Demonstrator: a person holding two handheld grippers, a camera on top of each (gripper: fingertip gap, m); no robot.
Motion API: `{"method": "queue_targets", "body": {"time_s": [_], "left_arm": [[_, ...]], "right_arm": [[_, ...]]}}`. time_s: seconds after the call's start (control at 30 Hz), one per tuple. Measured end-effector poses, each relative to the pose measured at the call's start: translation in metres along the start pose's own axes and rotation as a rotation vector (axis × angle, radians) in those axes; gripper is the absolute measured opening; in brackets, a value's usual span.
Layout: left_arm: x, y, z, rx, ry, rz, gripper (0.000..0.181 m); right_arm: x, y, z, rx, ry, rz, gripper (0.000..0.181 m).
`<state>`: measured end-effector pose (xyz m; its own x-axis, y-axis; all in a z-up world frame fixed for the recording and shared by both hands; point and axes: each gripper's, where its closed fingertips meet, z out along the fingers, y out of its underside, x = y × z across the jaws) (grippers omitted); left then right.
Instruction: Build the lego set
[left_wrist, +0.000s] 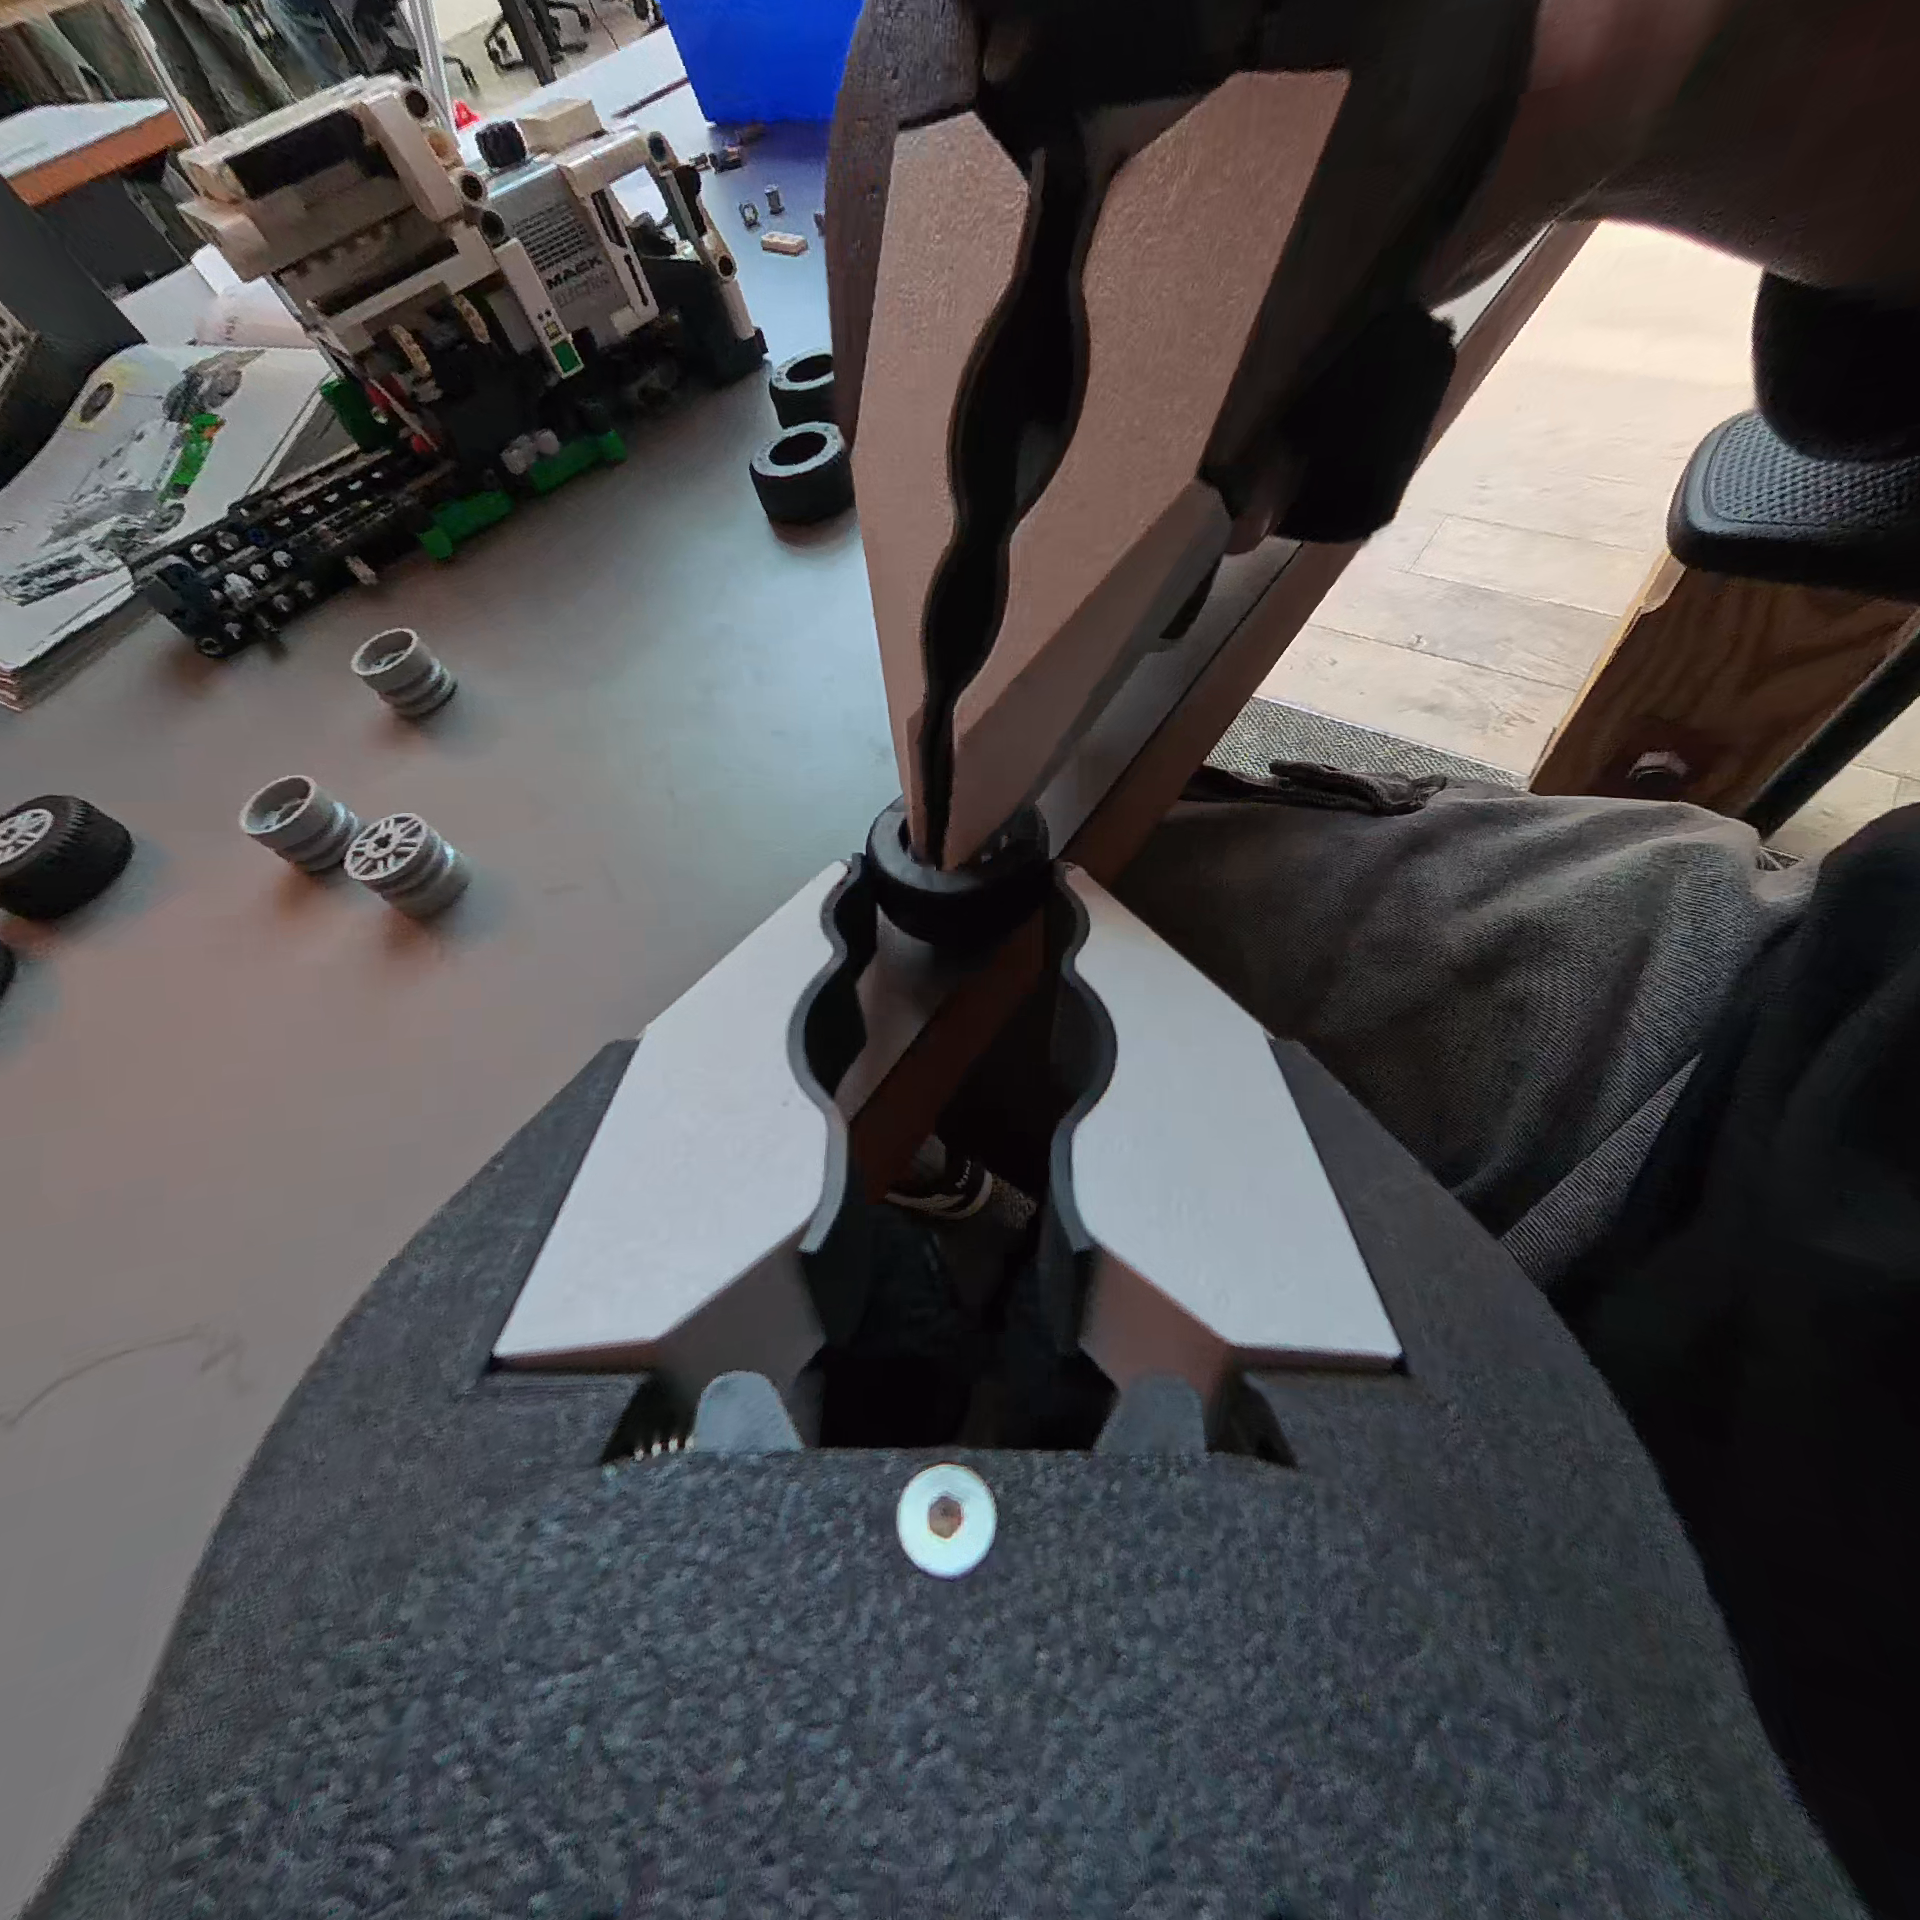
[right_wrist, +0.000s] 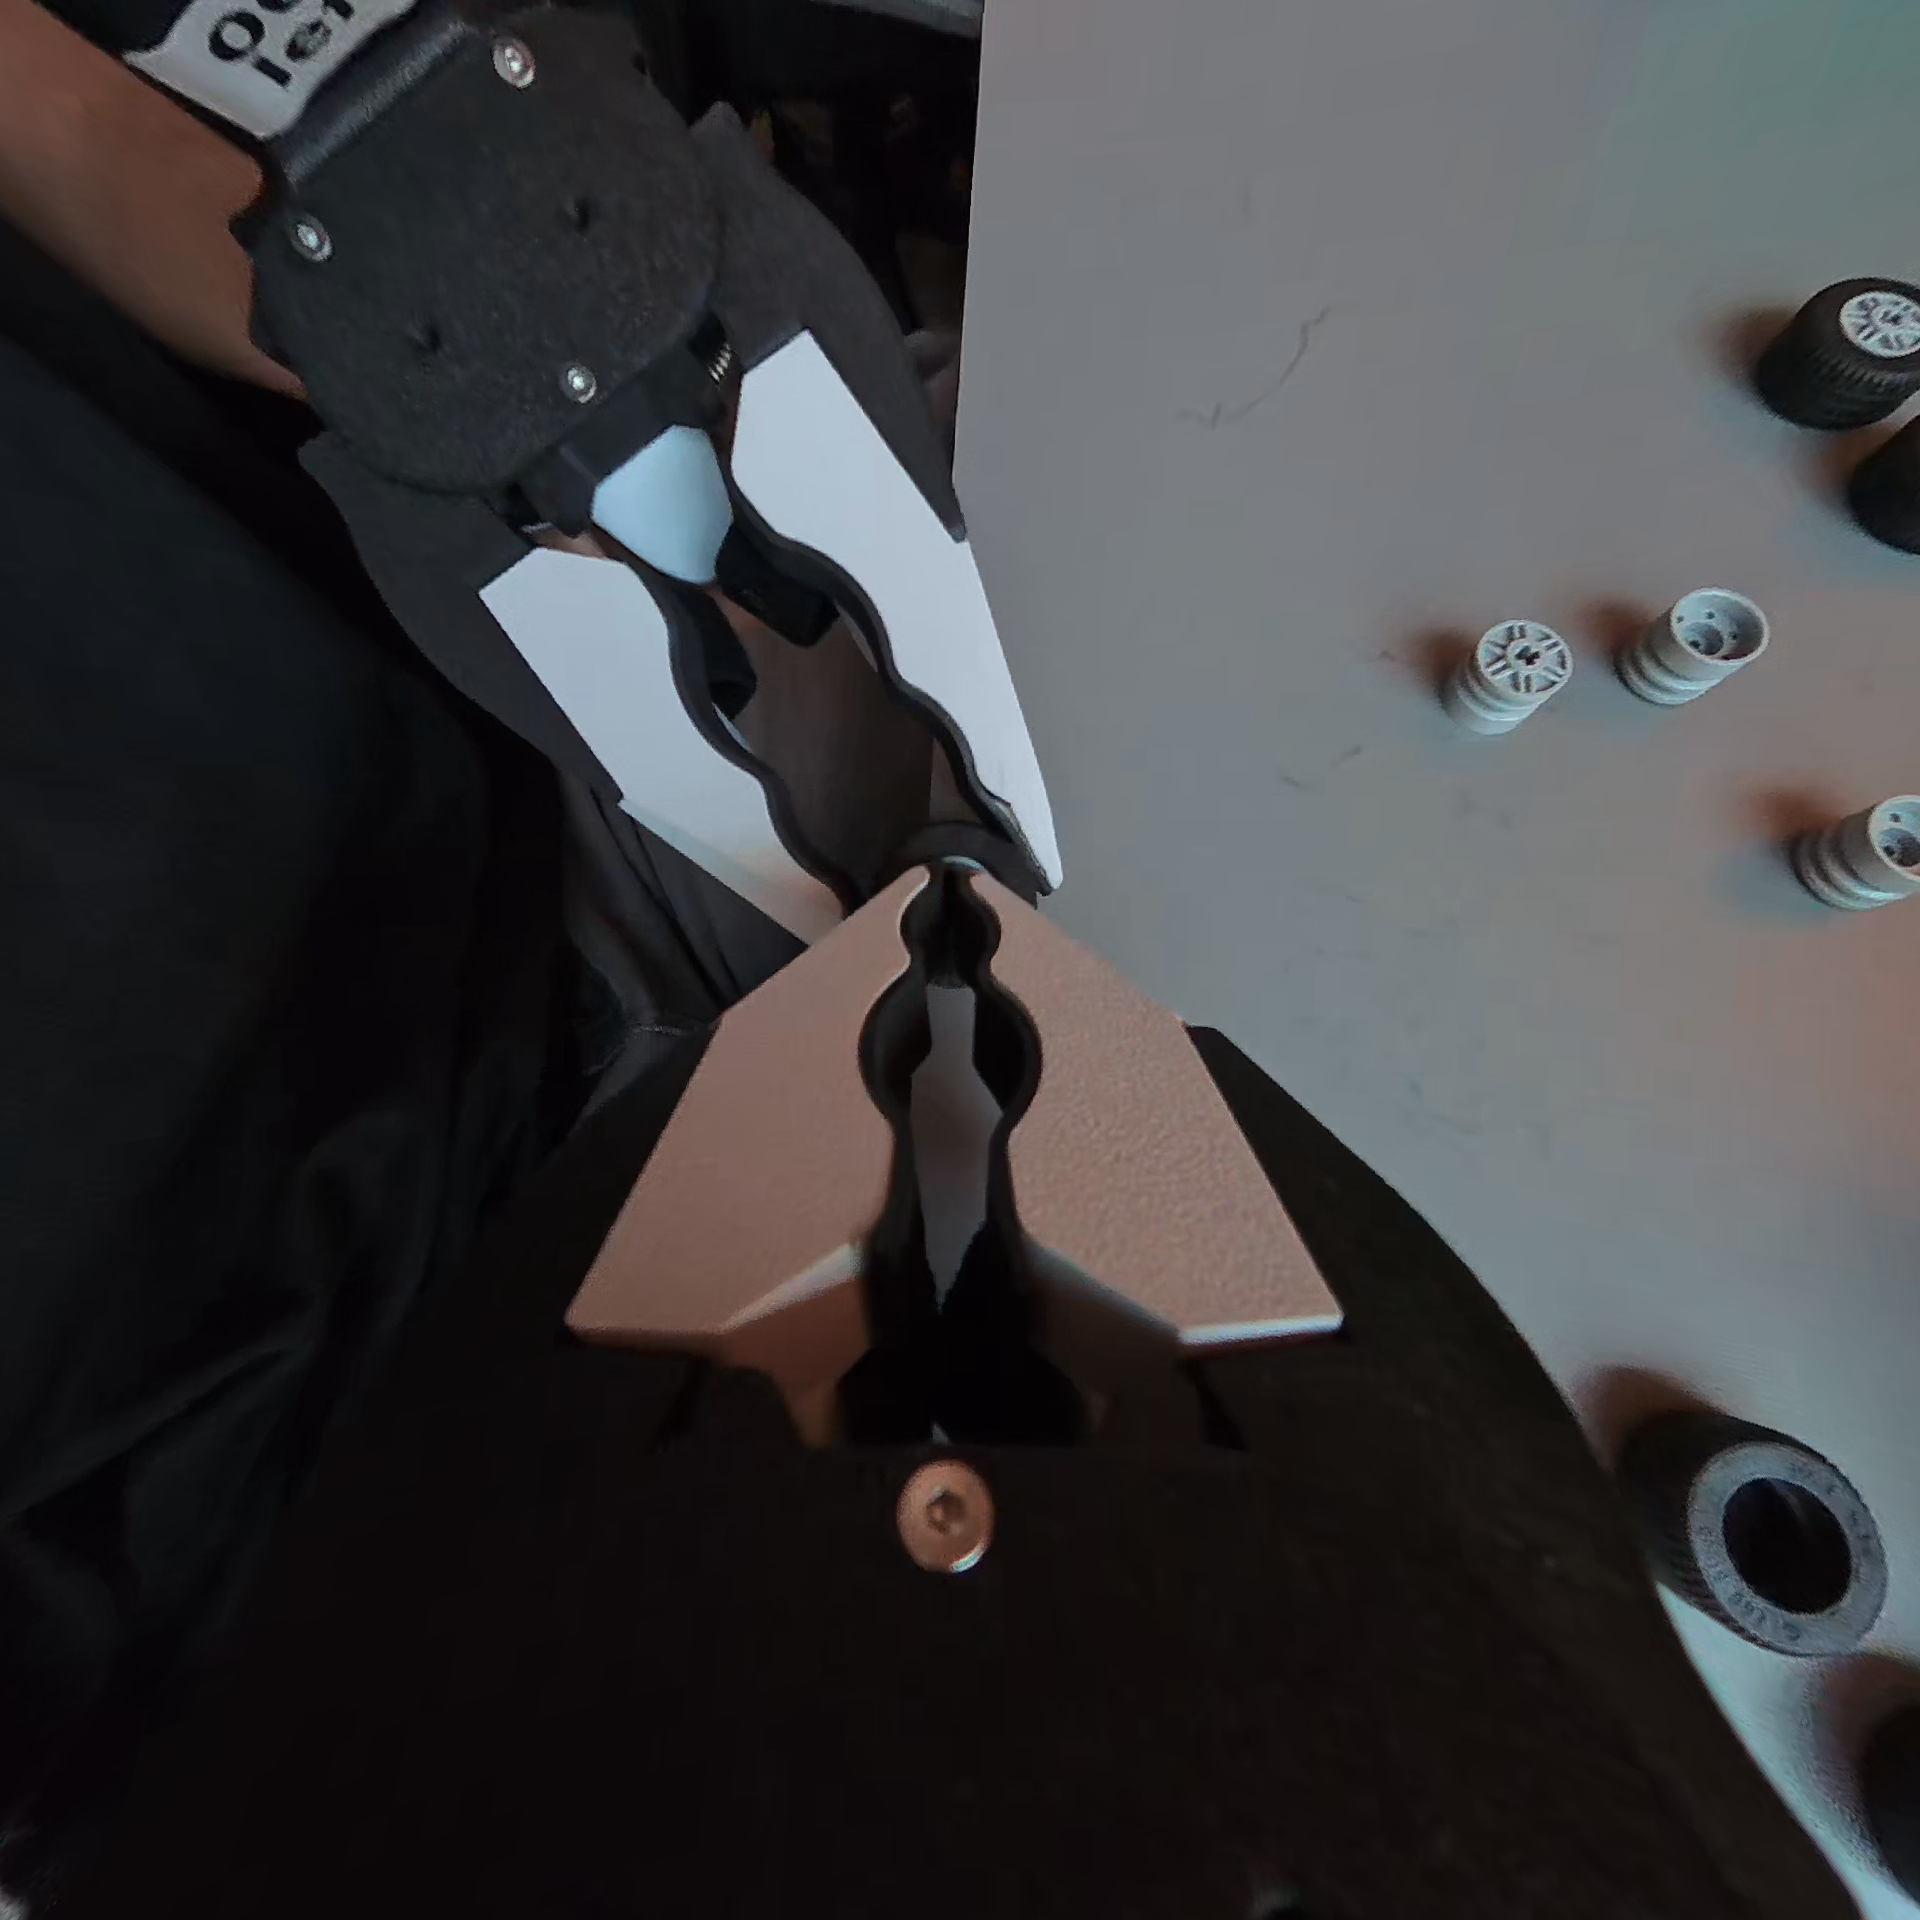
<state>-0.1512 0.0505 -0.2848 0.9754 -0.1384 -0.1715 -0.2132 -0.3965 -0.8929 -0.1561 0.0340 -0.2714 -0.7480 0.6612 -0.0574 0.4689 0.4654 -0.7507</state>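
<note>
My left gripper is shut on a small black tyre, held at its fingertips just past the table's near edge. My right gripper comes down from above with its jaws shut and its tips pushed into the tyre's hole. In the right wrist view my right gripper meets the left gripper tip to tip, and the tyre shows only as a dark rim. A pale spot sits at the tips; I cannot tell what it is. The part-built white and black lego truck stands at the back left.
On the grey table lie loose grey rims, a finished wheel, spare black tyres and an instruction booklet. A blue bin is behind. A person's leg is at the right. Less than 4 cm separates the two grippers' tips. From either gripper's tips it is about 20 cm to the finished wheel.
</note>
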Motion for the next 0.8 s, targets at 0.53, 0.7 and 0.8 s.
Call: {"method": "queue_targets", "body": {"time_s": [0.53, 0.7, 0.8], "left_arm": [[-0.009, -0.053, -0.035, 0.304, -0.238, 0.369, 0.031], [-0.006, -0.049, -0.032, 0.293, -0.051, 0.062, 0.048], [-0.009, -0.057, -0.038, 0.347, 0.126, -0.229, 0.047]], "right_arm": [[-0.015, -0.045, -0.03, 0.445, -0.429, 0.598, 0.017], [0.003, -0.04, -0.033, 0.452, -0.165, 0.42, 0.014], [-0.003, -0.052, -0.039, 0.473, -0.034, 0.216, 0.015]]}}
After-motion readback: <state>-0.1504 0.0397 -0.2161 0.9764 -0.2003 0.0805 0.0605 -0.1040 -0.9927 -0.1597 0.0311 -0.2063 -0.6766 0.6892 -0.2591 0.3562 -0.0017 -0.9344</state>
